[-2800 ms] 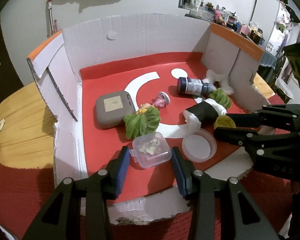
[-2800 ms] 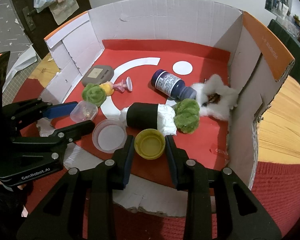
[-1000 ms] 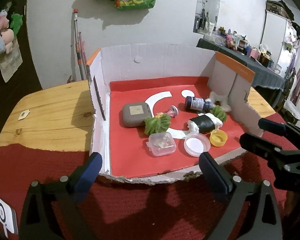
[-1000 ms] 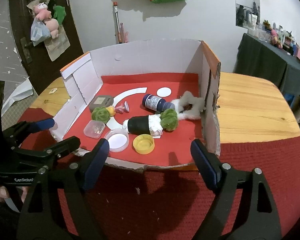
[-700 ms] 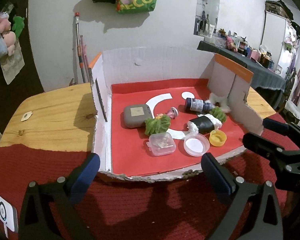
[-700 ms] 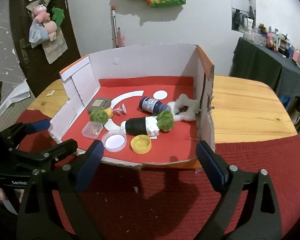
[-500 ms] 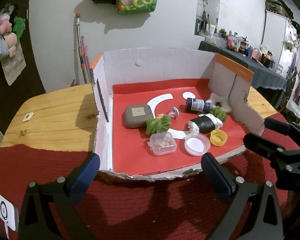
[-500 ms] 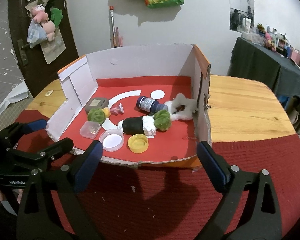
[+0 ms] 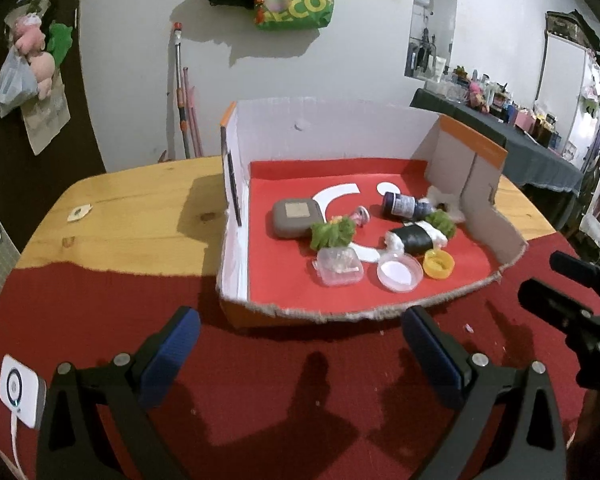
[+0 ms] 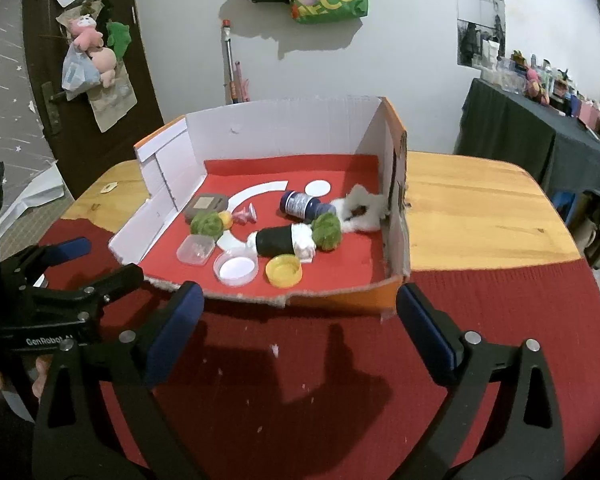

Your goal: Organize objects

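Left gripper point(image 9: 300, 344) and right gripper point(image 10: 298, 314) hanging wide apart, nothing between; right's jaws just been opening. Clear square plastic container point(image 9: 339, 267) and yellow round cap point(image 10: 283, 271) lying at 12 o'clock, inside red-floored cardboard box point(image 10: 340, 302).

1. Your cardboard box point(image 9: 466, 168) has white walls, orange edges and a red floor with white shapes.
2. The cap point(image 9: 438, 263) is yellow; the round lid point(image 9: 399, 271) is white inside a clear rim.
3. The case point(image 9: 296, 218) is grey with a tan square.
4. The bottle point(image 10: 300, 203) is dark blue with a pale label.
5. The cloth point(image 10: 500, 312) is red, the table point(image 10: 480, 216) golden wood.
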